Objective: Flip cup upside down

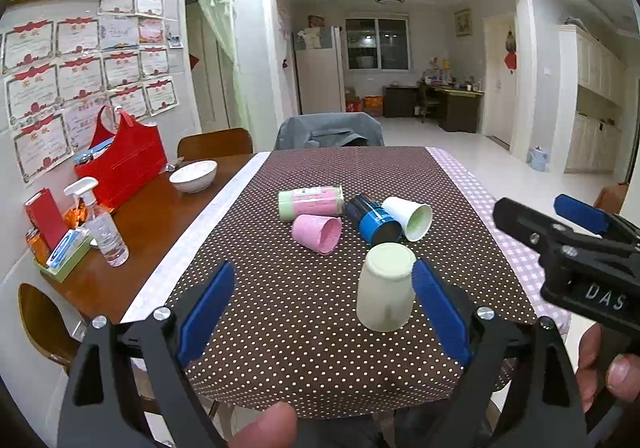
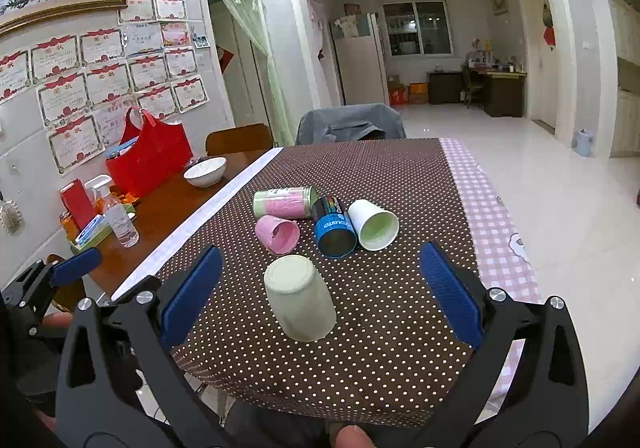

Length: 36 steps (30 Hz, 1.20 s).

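Standing mouth-down on the table [image 1: 248, 248], the pale green cup [image 1: 386, 286] is seen just ahead of the left claw [image 1: 324, 312], close against its right finger, and ahead of the right claw [image 2: 320, 292], nearer its left finger. Both claws are held wide, gripping nothing. That flip is judged done; the pink cup [image 1: 318, 234] and white cup [image 1: 410, 217] beyond are left lying sideways.

bare tablecloth [image 2: 380, 328] around pale cup [image 2: 300, 298], tipped cups [image 2: 372, 224] behind
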{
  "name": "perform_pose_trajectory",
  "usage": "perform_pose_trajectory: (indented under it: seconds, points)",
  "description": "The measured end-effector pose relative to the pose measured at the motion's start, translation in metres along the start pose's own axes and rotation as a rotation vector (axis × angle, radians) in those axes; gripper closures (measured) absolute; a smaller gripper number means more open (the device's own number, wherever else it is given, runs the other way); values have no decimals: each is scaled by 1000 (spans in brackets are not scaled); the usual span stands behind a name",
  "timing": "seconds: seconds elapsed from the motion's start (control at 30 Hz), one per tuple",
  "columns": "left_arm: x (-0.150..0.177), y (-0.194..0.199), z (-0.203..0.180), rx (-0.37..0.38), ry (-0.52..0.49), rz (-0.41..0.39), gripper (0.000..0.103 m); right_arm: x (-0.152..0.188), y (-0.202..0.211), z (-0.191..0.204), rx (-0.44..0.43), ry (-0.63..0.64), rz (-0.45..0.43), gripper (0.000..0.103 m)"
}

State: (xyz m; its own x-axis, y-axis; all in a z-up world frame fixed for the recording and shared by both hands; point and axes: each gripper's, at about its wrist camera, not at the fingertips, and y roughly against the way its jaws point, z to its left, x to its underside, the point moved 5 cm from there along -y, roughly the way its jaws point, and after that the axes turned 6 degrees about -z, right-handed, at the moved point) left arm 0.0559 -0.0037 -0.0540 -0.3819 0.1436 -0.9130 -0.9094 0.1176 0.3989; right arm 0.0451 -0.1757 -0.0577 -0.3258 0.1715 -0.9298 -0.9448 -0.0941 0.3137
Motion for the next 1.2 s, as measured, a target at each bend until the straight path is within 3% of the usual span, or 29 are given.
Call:
perform_pose_trajectory:
  seconds: [0.37, 1.2]
  points:
    - [-9, 19, 12, -28, 35, -39, 14, -6, 9, -6, 51, 23, -41, 6]
    - [-12, 27, 17, -35, 56, -55, 14, -3, 8, 3, 20, 33, -24, 6]
